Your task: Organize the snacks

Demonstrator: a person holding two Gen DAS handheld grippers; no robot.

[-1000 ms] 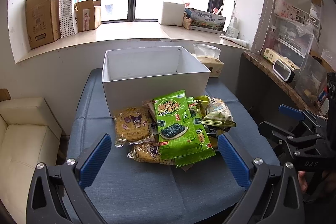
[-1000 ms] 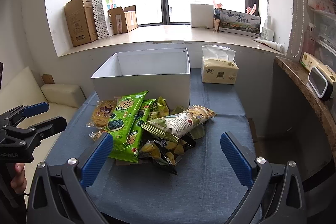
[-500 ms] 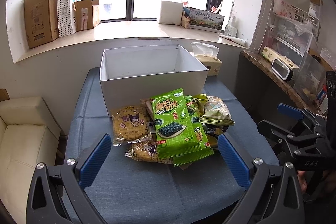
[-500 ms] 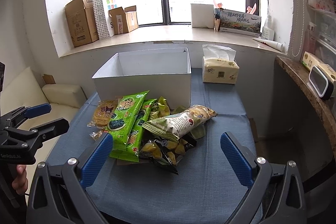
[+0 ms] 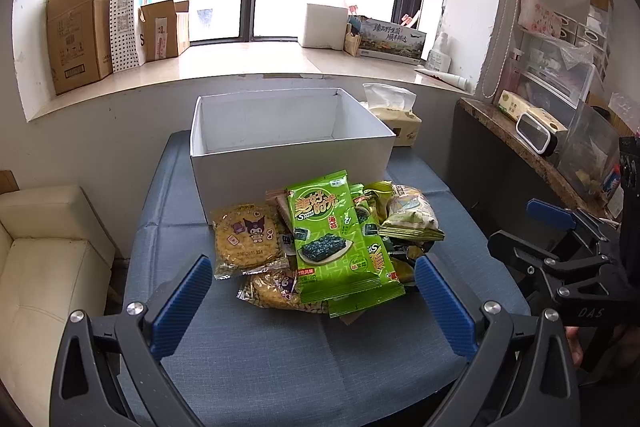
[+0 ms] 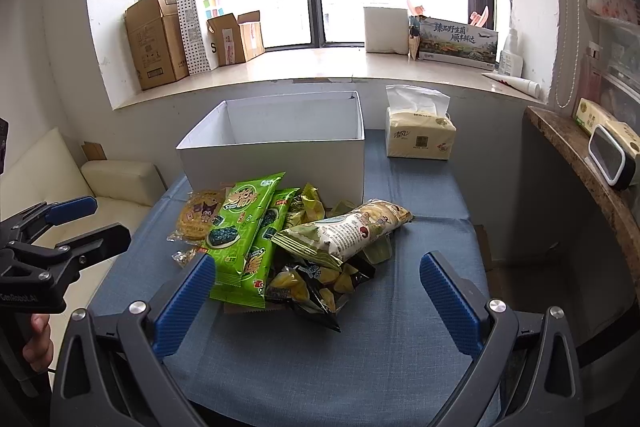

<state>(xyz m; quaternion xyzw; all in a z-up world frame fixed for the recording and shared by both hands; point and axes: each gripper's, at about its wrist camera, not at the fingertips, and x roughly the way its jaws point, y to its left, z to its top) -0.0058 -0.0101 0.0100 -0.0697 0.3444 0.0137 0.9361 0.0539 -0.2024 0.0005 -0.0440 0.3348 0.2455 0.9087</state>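
Note:
A pile of snack packs lies on the blue table in front of an open white box (image 5: 288, 163) (image 6: 276, 163). On top is a green seaweed pack (image 5: 336, 239) (image 6: 240, 223). Round cookie packs (image 5: 246, 239) (image 6: 198, 217) lie at its left. A white-green chip bag (image 6: 352, 231) (image 5: 412, 217) lies at the right, over a dark pack of yellow snacks (image 6: 316, 283). My left gripper (image 5: 314, 301) is open and empty, just short of the pile. My right gripper (image 6: 316, 301) is open and empty, near the pile's front.
A tissue pack (image 6: 420, 137) stands right of the box. The blue table (image 6: 360, 347) ends near a cream sofa (image 5: 44, 251) at the left and a stone counter (image 6: 592, 163) at the right. Cardboard boxes (image 5: 80, 31) sit on the windowsill behind.
The left gripper has drifted slightly forward and right, so the pile sits a little lower-left in its view. The right view is almost unchanged. Both jaws stay open.

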